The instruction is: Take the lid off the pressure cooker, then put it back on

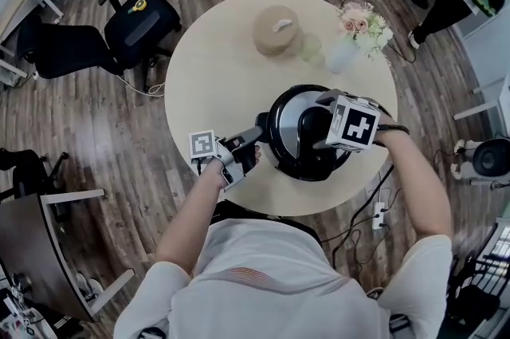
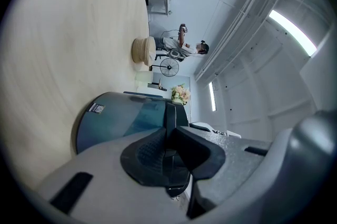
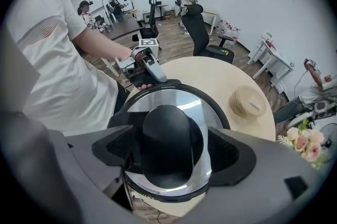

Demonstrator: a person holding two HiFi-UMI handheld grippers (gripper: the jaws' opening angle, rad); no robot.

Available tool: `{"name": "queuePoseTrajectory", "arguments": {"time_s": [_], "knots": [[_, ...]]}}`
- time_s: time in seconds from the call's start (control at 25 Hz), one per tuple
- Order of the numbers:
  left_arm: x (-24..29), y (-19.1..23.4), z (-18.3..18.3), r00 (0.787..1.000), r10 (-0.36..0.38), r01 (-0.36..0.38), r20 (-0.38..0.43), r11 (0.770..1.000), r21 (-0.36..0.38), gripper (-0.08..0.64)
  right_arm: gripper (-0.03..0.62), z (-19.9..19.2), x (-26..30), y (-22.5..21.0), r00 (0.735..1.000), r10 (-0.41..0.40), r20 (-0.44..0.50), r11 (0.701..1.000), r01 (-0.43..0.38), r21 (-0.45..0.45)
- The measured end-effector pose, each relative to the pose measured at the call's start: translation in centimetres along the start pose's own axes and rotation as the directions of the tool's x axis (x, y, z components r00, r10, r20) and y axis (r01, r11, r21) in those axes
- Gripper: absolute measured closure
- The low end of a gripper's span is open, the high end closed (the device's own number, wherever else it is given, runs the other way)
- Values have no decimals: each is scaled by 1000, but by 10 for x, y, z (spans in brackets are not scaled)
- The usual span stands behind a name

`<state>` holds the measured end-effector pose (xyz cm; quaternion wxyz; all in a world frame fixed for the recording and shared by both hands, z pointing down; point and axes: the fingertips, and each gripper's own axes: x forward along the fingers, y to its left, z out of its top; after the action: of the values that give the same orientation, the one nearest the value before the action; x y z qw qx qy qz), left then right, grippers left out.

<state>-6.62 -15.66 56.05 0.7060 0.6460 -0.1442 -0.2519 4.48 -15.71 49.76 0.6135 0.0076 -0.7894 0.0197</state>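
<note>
My left gripper [image 2: 168, 138] is clenched on the pressure cooker's [image 1: 291, 166] side handle [image 2: 169, 112] so the pot cannot twist on the round table [image 1: 215, 58]. My right gripper [image 3: 171, 150] hangs released, jaws straddling the black knob [image 3: 171, 136] of the lid [image 3: 163, 96], which sits on the cooker (no pinch yet, I judge). The head view hides that knob under my marker cube [image 1: 352, 124]; the right gripper view shows it.

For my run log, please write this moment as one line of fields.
lid: on cooker | left tool: shut on side handle | right tool: open, jaws either side of lid knob
</note>
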Motion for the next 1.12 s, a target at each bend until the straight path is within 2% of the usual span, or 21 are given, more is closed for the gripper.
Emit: {"name": "queuePoseTrajectory", "arguments": {"time_s": [0.28,0.44,0.6,1.12], "knots": [[1,-1,0,1000,-4,4,-5,1000,-3,499,160,-2,2,3,999,42,-19,999,-42,-10],[0,0,1,1000,-7,7,-6,1000,-1,499,257,1,1,-1,1000,20,-13,1000,-21,-21],[1,0,0,1000,-9,9,-4,1000,-5,499,307,-1,2,3,999,36,-25,999,-37,-26],[0,0,0,1000,-5,5,-9,1000,-3,499,313,0,4,5,997,49,-67,998,-51,-27]]}}
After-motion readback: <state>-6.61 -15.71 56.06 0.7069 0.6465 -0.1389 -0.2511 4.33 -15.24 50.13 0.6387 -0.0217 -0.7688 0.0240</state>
